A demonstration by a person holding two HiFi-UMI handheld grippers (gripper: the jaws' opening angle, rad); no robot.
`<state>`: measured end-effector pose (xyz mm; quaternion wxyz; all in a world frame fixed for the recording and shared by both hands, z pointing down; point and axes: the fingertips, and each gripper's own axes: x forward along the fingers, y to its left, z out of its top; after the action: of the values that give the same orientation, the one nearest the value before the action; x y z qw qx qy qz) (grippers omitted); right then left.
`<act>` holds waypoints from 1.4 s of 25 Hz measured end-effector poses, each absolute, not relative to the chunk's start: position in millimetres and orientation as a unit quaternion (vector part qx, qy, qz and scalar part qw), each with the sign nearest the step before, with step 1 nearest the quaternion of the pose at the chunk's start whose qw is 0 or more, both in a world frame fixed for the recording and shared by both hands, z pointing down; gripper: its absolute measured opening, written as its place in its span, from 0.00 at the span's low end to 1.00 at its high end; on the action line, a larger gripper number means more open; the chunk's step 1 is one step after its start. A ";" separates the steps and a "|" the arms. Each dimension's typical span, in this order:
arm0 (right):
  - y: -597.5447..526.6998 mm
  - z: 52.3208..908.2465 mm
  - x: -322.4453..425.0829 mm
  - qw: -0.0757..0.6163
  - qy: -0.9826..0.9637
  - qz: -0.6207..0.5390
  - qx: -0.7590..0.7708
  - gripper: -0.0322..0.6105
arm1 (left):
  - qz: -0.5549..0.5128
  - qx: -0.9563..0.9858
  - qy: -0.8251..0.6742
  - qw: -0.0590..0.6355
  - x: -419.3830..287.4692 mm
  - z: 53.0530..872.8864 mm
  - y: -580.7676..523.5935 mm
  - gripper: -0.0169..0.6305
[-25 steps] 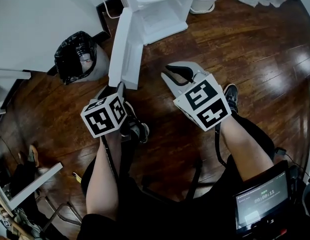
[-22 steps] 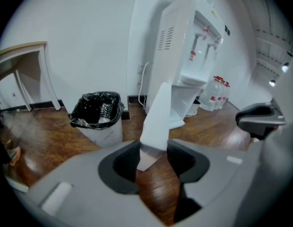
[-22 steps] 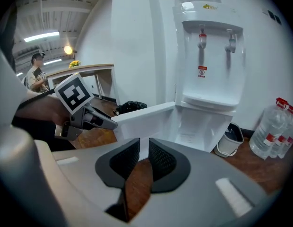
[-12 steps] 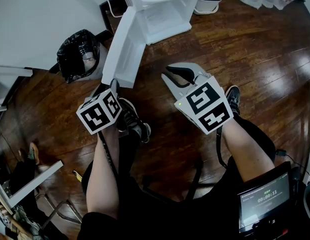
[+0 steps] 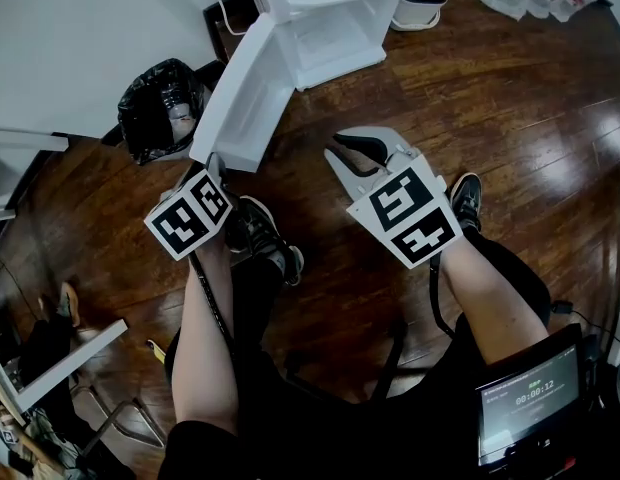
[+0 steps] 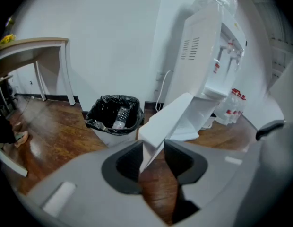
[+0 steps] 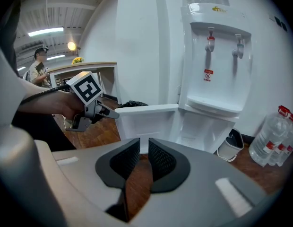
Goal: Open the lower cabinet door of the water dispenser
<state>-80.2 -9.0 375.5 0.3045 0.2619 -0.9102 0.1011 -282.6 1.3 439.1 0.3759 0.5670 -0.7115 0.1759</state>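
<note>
Left tool (image 5: 212,160), grey jaws closing on the thin outer edge of the white lower cabinet door (image 5: 240,98), upper centre of the head view. The flat panel stands swung wide from the boxy white water dispenser (image 7: 217,56). Right tool (image 7: 143,151) hovers empty, ribbed black pads nearly together, above the glossy dark wood floor (image 5: 510,98). A black-bagged bin (image 5: 155,108) sits at upper left.

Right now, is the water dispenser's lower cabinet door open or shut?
Open: the lower cabinet door stands swung out from the water dispenser, exposing the white compartment behind it.
</note>
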 end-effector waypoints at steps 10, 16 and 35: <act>-14.6 375.0 -83.8 0.301 -0.912 0.103 0.260 0.14 | 0.176 0.537 -0.737 0.372 -297.6 442.6 -6.4 0.27; -18.6 372.9 -83.5 0.301 -0.911 0.099 0.264 0.14 | 0.163 0.530 -0.744 0.374 -299.9 439.9 -1.0 0.26; -43.5 358.9 -39.6 0.272 -0.901 0.107 0.320 0.14 | 0.066 0.551 -0.682 0.476 -207.0 428.7 16.6 0.35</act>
<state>-39.6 -43.5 358.9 0.2723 0.3196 -0.9012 0.1073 -207.0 16.6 428.7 0.4756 0.5513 -0.6823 0.0657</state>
